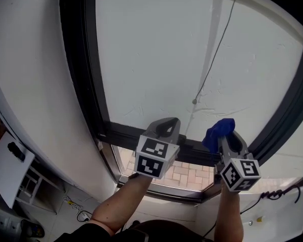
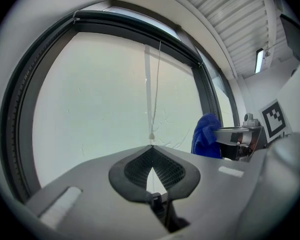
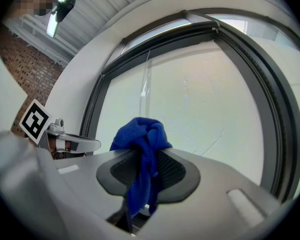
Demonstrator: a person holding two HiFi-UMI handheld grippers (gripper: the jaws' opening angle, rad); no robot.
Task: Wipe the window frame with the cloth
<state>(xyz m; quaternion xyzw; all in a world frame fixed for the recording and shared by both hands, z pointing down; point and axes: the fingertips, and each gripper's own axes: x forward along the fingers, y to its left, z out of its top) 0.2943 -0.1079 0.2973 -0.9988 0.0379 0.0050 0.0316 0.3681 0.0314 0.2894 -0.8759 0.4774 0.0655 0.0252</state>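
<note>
The dark window frame (image 1: 83, 59) runs down the left side and along a lower bar (image 1: 122, 133); a white blind fills the pane. My right gripper (image 1: 226, 136) is shut on a bunched blue cloth (image 1: 218, 131), held just above the lower bar near the right corner. In the right gripper view the cloth (image 3: 140, 134) bulges out past the jaw tips and hangs between them. My left gripper (image 1: 167, 126) hovers beside it over the same bar, shut and empty; its tips meet (image 2: 151, 147). The left gripper view shows the cloth (image 2: 206, 134) off to the right.
A thin pull cord (image 1: 217, 49) with a bead (image 1: 194, 101) hangs across the blind. White wall (image 1: 30, 84) flanks the frame on the left. Brick paving (image 1: 187, 174) shows through the lower pane. A white shelf (image 1: 10, 165) and floor cables (image 1: 81, 216) lie lower left.
</note>
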